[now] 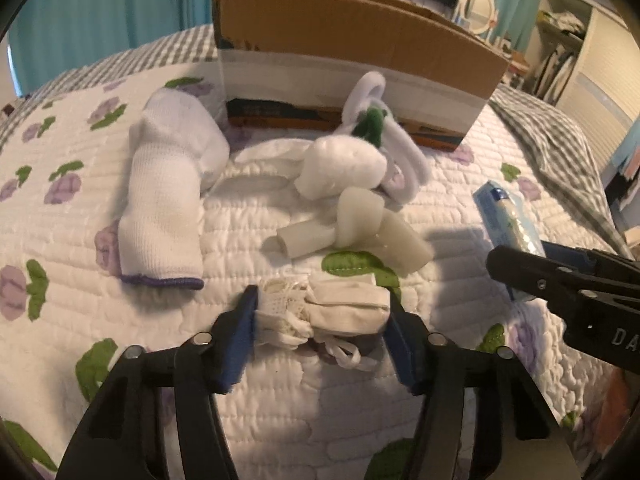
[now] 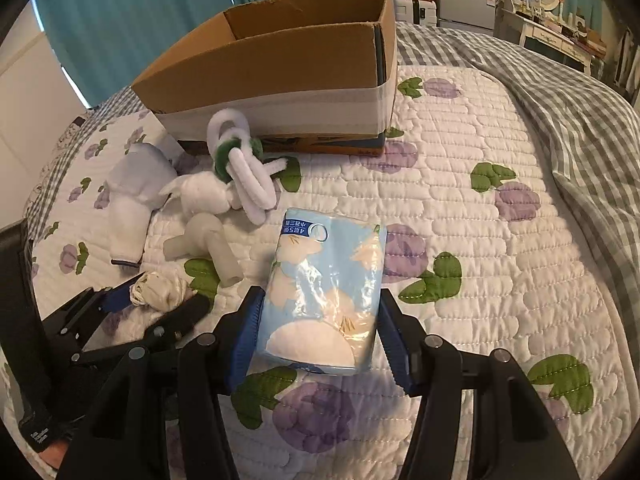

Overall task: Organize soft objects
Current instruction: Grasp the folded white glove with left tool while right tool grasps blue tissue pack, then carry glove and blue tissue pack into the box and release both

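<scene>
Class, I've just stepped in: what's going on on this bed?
A person is sorting soft items on a floral quilted bedspread using tongs in each hand. The left tongs are closed around a small white lacy cloth bundle. The right tongs bracket a light blue plastic-wrapped tissue pack. An open brown cardboard box stands behind; no contents show inside. A rolled white sock, a white-and-green plush toy and translucent white tubes lie in front of it.
</scene>
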